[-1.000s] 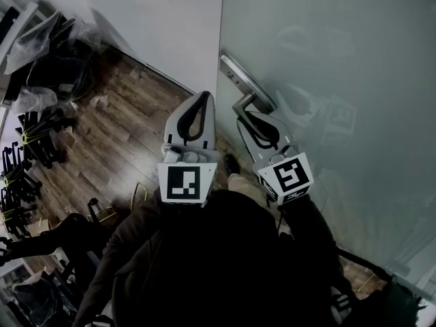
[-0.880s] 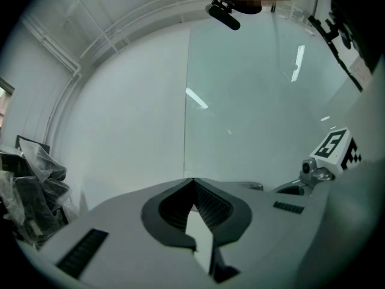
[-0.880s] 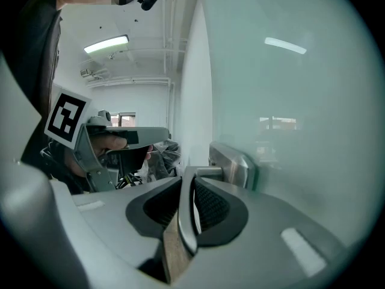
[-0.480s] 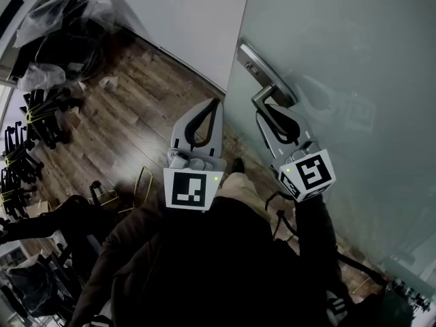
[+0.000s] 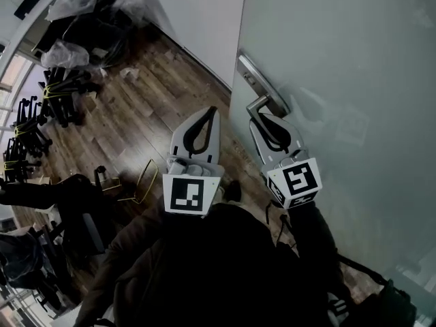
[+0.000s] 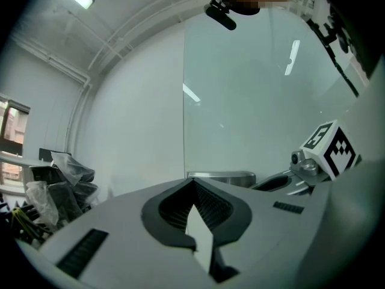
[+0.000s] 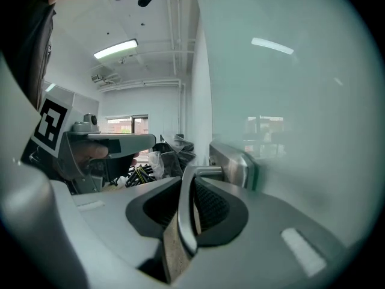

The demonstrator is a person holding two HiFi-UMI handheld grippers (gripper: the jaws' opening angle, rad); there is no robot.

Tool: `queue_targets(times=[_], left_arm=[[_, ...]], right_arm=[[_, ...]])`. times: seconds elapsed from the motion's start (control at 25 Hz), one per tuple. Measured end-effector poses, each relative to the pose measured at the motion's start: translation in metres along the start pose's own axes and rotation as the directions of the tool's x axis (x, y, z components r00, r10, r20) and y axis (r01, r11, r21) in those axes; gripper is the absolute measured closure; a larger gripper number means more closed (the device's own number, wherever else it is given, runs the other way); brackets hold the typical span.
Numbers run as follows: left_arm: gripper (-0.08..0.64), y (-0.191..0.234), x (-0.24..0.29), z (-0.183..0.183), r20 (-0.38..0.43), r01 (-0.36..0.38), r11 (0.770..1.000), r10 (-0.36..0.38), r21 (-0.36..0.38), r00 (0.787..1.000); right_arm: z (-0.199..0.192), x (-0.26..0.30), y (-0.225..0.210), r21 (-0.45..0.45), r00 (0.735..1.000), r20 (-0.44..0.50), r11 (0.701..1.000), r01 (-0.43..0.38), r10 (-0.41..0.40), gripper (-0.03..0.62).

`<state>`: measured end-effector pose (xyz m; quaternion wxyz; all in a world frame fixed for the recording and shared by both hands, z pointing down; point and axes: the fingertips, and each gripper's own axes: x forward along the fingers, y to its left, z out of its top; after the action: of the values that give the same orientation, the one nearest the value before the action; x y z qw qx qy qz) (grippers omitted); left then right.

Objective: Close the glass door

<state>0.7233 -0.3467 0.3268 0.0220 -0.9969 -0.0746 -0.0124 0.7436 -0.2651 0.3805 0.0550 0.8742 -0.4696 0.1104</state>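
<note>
Right gripper (image 5: 266,121) clamped on metal lever handle (image 5: 257,105) of frosted glass door (image 5: 340,60), which fills right side, its edge by white wall (image 5: 197,12). Left gripper (image 5: 210,113) jaws together, empty, just left over wood floor (image 5: 136,128).

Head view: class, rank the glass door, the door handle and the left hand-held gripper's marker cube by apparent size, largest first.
1. Glass door.
2. Marker cube on the left hand-held gripper, though it is nearer the camera.
3. Door handle.
</note>
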Motion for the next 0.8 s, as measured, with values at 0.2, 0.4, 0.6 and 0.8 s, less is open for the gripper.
queue_targets(times=[0.2,0.4,0.6,0.8], left_arm=[[0.563,0.002,-0.024,0.002,-0.007,-0.093,0.996,0.093,-0.007,0.996],[0.563,0.003,-0.048,0.01,0.011,-0.191,0.981,0.191,0.008,0.981],[0.563,0.003,-0.095,-0.002,-0.01,-0.286,0.958,0.286,-0.033,0.958],[0.563,0.007,-0.122,-0.001,0.001,-0.327,0.945,0.327,-0.01,0.945]], right_arm=[[0.0,-0.003,0.017,-0.007,0.999,0.002,0.999,-0.044,0.044,0.525],[0.005,-0.002,0.036,-0.013,0.995,0.007,0.995,-0.098,0.098,0.525],[-0.004,-0.008,0.071,-0.013,0.987,0.009,0.987,-0.16,0.16,0.523],[-0.007,-0.013,0.1,-0.017,0.98,0.004,0.98,-0.2,0.2,0.522]])
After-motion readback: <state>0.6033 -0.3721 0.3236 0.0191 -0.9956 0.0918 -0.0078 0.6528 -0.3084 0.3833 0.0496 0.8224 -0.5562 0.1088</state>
